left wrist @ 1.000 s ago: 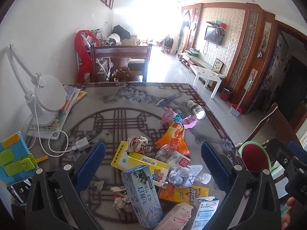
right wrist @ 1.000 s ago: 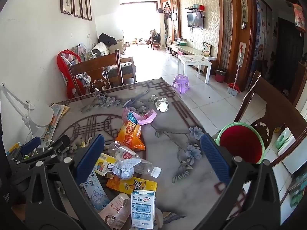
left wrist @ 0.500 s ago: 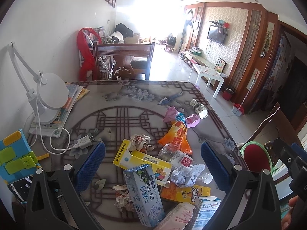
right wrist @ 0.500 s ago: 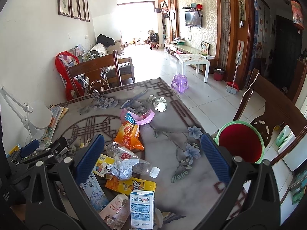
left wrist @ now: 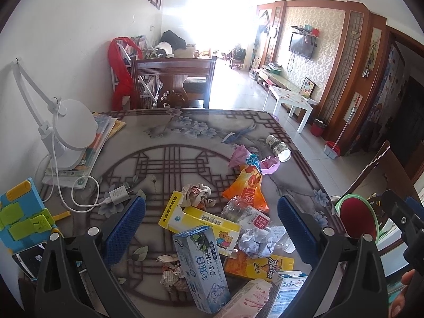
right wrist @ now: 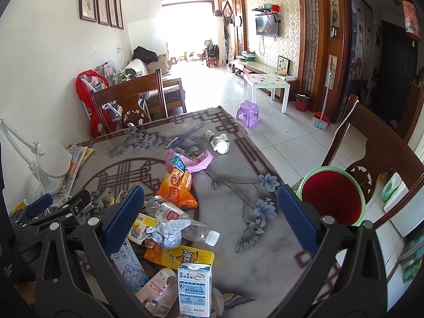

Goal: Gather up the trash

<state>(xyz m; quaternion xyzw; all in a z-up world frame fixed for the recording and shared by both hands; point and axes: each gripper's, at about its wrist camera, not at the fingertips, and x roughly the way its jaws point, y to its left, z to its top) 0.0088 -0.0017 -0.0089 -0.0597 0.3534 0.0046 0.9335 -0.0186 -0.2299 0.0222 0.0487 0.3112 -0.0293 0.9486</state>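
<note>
Nothing collected so far, judging by the scene: table (left wrist: 169,137) covered with litter, and red bin with green rim (right wrist: 332,198) just off the right edge of the table, beside a wooden chair, with no trash visible in the part of its inside that shows. Left gripper (left wrist: 211,221) open wide over the pile, holding nothing; right gripper (right wrist: 210,213) likewise spread apart and empty, hanging above the near right part of the table. Largest pieces near the front edge: blue-and-white toothpaste box (left wrist: 201,267), partly lying over yellow carton with bear picture (left wrist: 198,218). Behind them, orange snack bag (right wrist: 176,188) and crushed clear plastic bottle (right wrist: 180,221) with white cap, touching each other. Nearer the camera, flat yellow-orange snack packet (right wrist: 182,255), white-and-blue milk carton (right wrist: 194,288) standing upright, and pink-white carton (right wrist: 156,290) lying beside it. Farther back, pink plastic bag (right wrist: 194,160) and tipped paper cup (right wrist: 218,140), apart from the main heap. Smallest: crumpled paper balls (left wrist: 197,194), one near the yellow carton, others by the toothpaste box. Whole task still ahead, probably piece by piece into the bin. Desk lamp (left wrist: 74,129), books, white charger (left wrist: 118,194) on the left probably not trash, so better left alone.
</note>
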